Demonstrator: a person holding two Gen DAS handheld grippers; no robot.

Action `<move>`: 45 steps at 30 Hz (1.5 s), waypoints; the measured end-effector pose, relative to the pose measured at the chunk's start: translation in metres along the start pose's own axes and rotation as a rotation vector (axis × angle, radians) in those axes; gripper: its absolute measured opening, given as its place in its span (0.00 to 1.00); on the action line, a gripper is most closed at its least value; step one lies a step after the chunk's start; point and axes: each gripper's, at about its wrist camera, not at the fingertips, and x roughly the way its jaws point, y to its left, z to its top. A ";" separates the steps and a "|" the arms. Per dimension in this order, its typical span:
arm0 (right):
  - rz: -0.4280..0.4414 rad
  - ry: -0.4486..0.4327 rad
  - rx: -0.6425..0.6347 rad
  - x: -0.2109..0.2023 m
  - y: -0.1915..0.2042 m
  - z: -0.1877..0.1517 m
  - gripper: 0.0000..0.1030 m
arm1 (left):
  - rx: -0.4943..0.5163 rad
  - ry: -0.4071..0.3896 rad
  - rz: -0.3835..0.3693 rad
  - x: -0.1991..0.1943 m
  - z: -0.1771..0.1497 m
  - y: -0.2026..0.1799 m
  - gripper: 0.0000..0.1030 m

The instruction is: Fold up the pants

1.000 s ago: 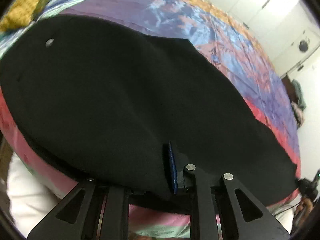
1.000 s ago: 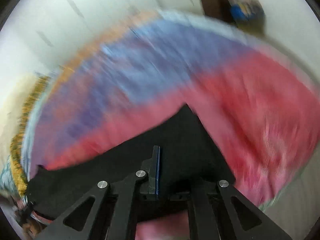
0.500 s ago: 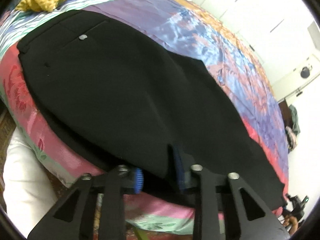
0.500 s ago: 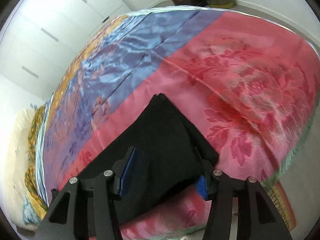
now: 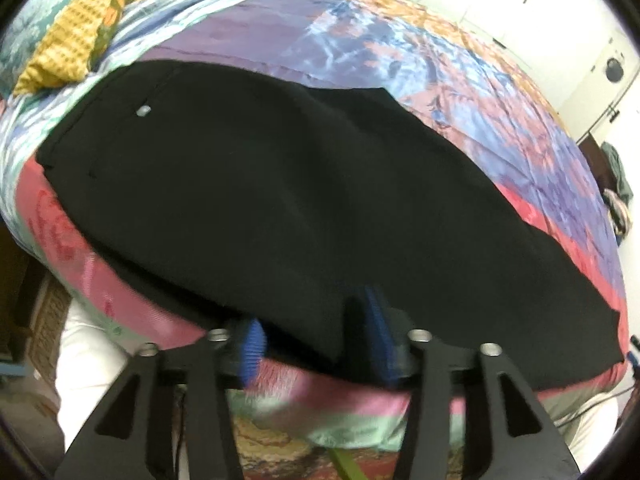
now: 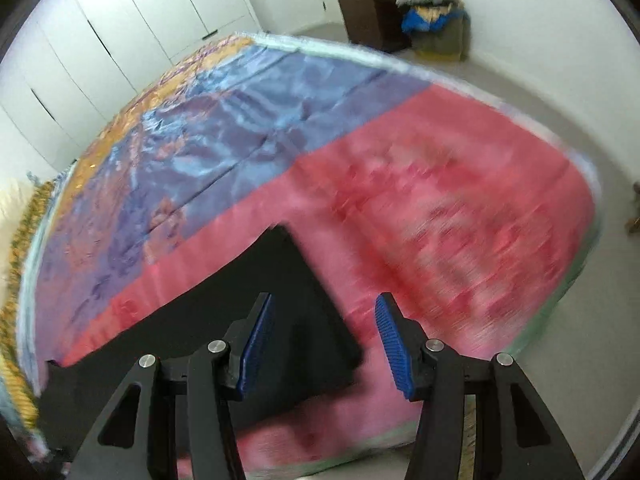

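— Well, spotted the black pants [image 5: 280, 200] stretched flat along the near side of the bedspread [image 5: 400, 60], waistband end with its button [image 5: 143, 111] off to the left.

— And the claws?

— Found the left claw [image 5: 316, 340] spread wide, straddling the near edge of the cloth and gripping nothing. Found the right claw [image 6: 326, 344] likewise released, poised over the leg end, holding nothing either.

— Worried about anything?

— Judged that near edge risky. Lay close to the drop of the bed, so could have slid off under a tug toward the person. Feared also a pinch on the top layer alone: likely to split the layers and spoil the crease. Looked glossy, that cover, and probably slippery; might have let the whole garment creep during a lift. Reckoned uneven pulls by the two claws could have skewed the fold too.

— Noticed any containers?

— Made out only a dark box [image 6: 360, 12] in the far corner of the room, with a heap of clothes [image 6: 432, 0] piled just beside it and seemingly on top. Could not see inside.
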 end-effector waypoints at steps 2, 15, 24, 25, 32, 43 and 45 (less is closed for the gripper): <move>0.031 0.001 0.043 -0.007 -0.014 0.002 0.51 | 0.019 -0.008 0.010 -0.009 -0.004 -0.001 0.57; 0.331 0.263 0.275 0.025 -0.029 -0.033 0.53 | 0.061 -0.125 0.024 -0.047 -0.003 -0.007 0.58; 0.482 0.292 0.343 0.077 -0.053 -0.014 0.57 | 0.077 -0.114 0.011 -0.049 -0.008 -0.016 0.58; 0.511 0.306 0.342 0.079 -0.055 -0.013 0.57 | 0.073 -0.110 0.011 -0.048 -0.008 -0.016 0.58; 0.538 0.361 0.263 0.088 -0.046 -0.012 0.53 | 0.085 -0.094 0.014 -0.043 -0.008 -0.022 0.58; 0.698 0.310 0.302 0.069 -0.011 -0.015 0.20 | 0.071 -0.100 0.014 -0.046 -0.011 -0.015 0.59; 0.782 0.290 0.309 0.054 0.006 -0.019 0.20 | 0.054 -0.097 0.016 -0.044 -0.010 -0.010 0.59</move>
